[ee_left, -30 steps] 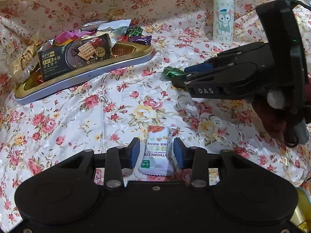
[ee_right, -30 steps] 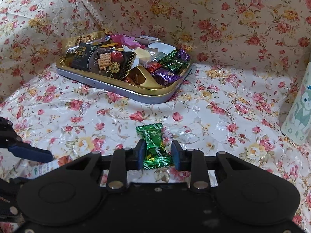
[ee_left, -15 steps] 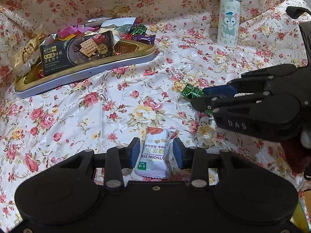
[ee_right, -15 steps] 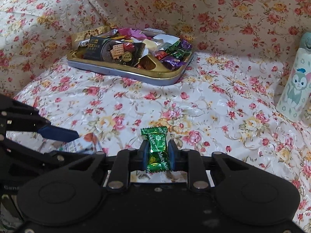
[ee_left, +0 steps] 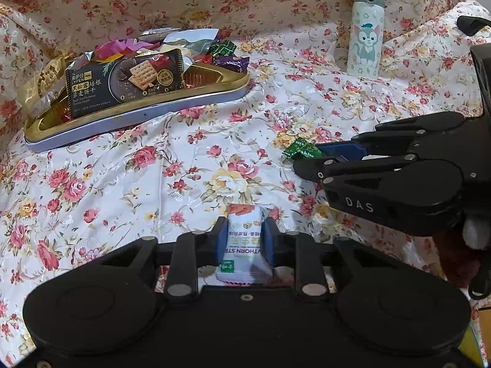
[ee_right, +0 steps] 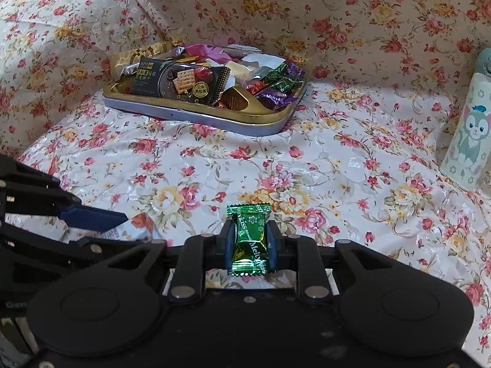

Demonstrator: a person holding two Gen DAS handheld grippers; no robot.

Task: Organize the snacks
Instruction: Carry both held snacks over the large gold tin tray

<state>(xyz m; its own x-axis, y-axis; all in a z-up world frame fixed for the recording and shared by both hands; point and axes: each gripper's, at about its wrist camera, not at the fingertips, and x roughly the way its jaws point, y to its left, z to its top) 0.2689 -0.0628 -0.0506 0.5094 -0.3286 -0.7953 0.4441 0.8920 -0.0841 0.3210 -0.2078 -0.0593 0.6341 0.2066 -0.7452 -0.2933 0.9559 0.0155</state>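
Note:
My left gripper is shut on a white snack packet with green print, low over the flowered cloth. My right gripper is shut on a green Melty Kiss candy and holds it above the cloth; it also shows in the left wrist view with the candy at its tips. The gold tin tray of snacks sits at the far left, holding a black cracker packet and several wrapped candies. In the right wrist view the tray is ahead and to the left.
A white bottle with a cat picture stands at the back right, also at the right edge of the right wrist view. Flowered cloth covers the surface and rises as a backdrop behind the tray.
Both grippers closed: the right on the green candy, the left on the white packet. The right gripper drew back from the tray and lifted the candy.

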